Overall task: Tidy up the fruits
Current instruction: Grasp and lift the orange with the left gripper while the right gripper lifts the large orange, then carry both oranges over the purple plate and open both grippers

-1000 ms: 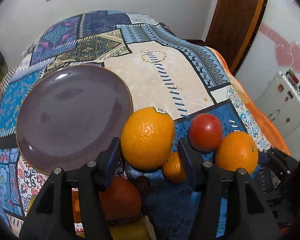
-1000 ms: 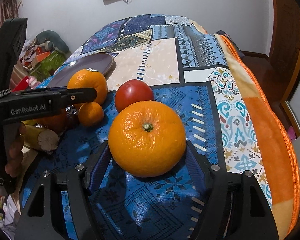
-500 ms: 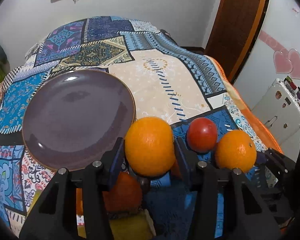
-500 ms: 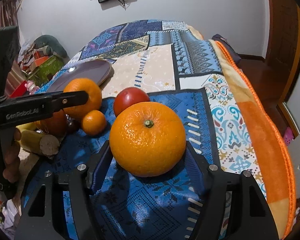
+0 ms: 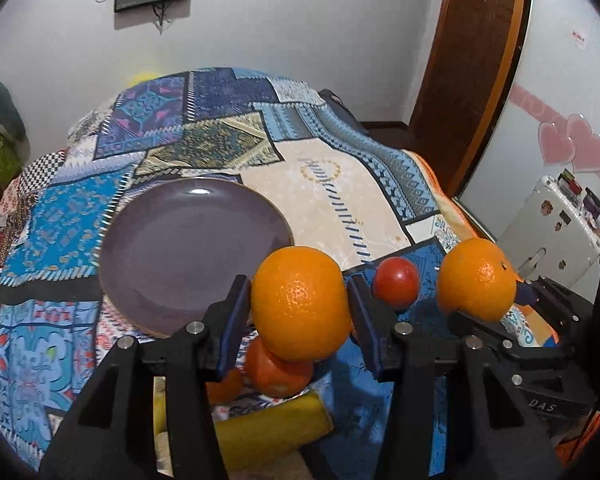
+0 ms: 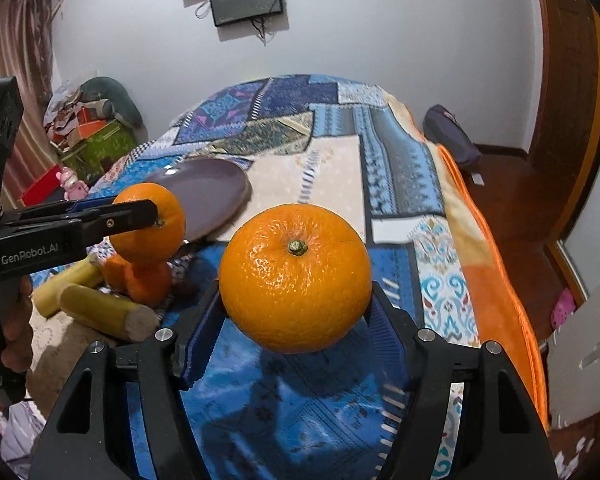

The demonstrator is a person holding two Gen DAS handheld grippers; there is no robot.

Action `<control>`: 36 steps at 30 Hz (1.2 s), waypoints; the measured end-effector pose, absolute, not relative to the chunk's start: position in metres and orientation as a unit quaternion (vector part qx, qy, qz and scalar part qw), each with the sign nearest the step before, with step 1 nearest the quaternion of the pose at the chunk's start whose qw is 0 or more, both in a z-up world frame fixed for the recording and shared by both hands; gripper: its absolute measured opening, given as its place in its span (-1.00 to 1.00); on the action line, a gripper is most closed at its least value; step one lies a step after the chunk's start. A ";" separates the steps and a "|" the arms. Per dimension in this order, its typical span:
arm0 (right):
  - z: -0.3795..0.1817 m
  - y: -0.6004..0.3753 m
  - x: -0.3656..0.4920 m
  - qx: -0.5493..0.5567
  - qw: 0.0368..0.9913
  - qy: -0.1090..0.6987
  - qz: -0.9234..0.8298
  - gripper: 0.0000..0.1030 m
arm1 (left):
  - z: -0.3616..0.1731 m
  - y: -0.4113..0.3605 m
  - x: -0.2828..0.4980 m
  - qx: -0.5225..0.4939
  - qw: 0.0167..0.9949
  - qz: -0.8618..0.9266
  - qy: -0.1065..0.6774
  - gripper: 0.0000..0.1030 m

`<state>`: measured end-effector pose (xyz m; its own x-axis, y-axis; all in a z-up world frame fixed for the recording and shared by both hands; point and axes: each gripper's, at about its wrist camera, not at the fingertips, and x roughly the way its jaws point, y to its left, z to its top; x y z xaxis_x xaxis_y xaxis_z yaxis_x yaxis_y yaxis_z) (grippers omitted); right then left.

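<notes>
Both grippers are clamped on fruit and held clear of the bed. Left gripper has its blue-padded jaws pressed on the flanks of a large round orange, which sits above the near rim of the empty purple-grey round plate. Right gripper pinches a second large orange with a green stem stub over the blue patch of the patchwork bedspread, well to the right of the plate.

The main risk, as I judge it, is slip: each orange is round and glossy, gripped only at two narrow contact strips near its widest part, so a tilt of the wrist or a slight easing of the squeeze could let it roll forward out of the jaws. Dropped here, the left orange would land on the small mandarins and yellow banana-like pieces directly below and scatter them. The bed is soft and slopes away at its edges, so a loose fruit could roll off toward the orange-trimmed side.

A second risk is placement. The plate rests on yielding fabric, so setting an orange near its rim might tip it or let the fruit roll off. The red tomato lies between the two grippers and could be knocked if the right one crosses toward the plate. Both hands converging on the plate at once could also collide.
</notes>
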<state>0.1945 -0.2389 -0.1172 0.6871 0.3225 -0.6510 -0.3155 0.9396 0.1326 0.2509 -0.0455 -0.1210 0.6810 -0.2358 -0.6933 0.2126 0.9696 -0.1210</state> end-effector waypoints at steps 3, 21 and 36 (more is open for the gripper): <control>-0.111 -0.229 0.199 0.002 0.919 0.348 0.183 0.27 | -0.111 -0.033 0.244 -0.018 0.923 -0.110 0.369 -0.05; -0.101 -0.171 0.242 -0.022 0.916 0.327 0.231 0.27 | -0.095 0.017 0.251 -0.018 0.933 -0.063 0.354 -0.05; -0.120 -0.134 0.282 -0.046 0.892 0.366 0.262 0.27 | -0.113 0.043 0.296 -0.019 0.920 -0.040 0.388 -0.05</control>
<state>0.2821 -0.1340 -0.1205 0.5951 0.4344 -0.6761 -0.5013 0.8582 0.1102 0.2960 0.0435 -0.1133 0.6950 -0.0892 -0.7134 0.0597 0.9960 -0.0663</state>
